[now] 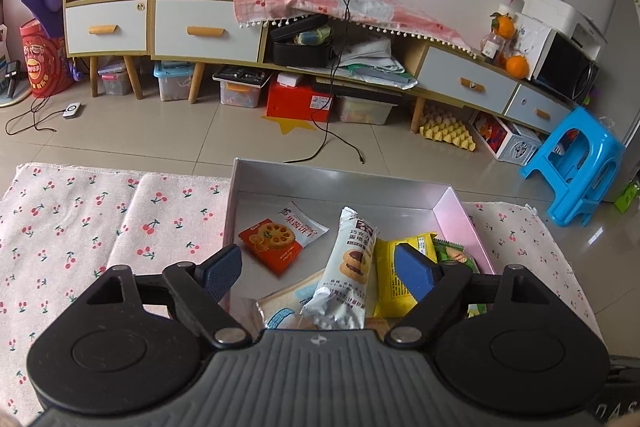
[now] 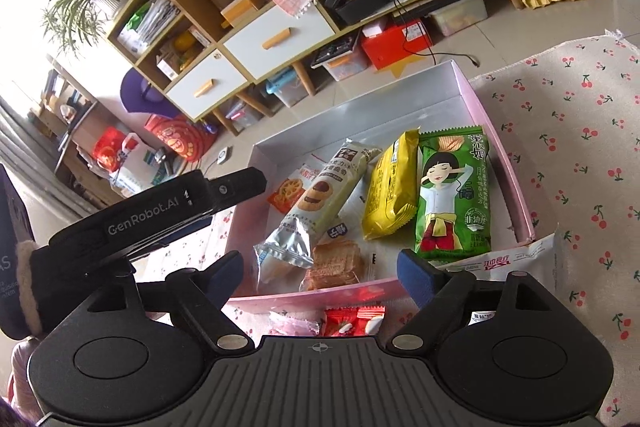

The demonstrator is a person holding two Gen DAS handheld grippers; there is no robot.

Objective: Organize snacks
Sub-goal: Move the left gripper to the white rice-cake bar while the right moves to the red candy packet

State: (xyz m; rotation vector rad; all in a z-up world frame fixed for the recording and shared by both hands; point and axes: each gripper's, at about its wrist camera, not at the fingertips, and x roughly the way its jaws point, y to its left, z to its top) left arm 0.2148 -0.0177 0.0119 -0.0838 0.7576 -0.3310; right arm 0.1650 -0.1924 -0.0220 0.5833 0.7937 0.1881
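A pink-walled open box sits on the cherry-print cloth. It holds an orange biscuit packet, a long white cookie packet, a yellow packet, a green chip packet and a toast packet. My left gripper is open and empty above the box's near end; its side shows in the right wrist view. My right gripper is open and empty over the box's near wall. Small red and pink candies and a white packet lie outside the box.
The cherry-print cloth covers the table on both sides of the box. Beyond the table edge is tiled floor with a low cabinet, storage bins, a loose cable and a blue plastic stool.
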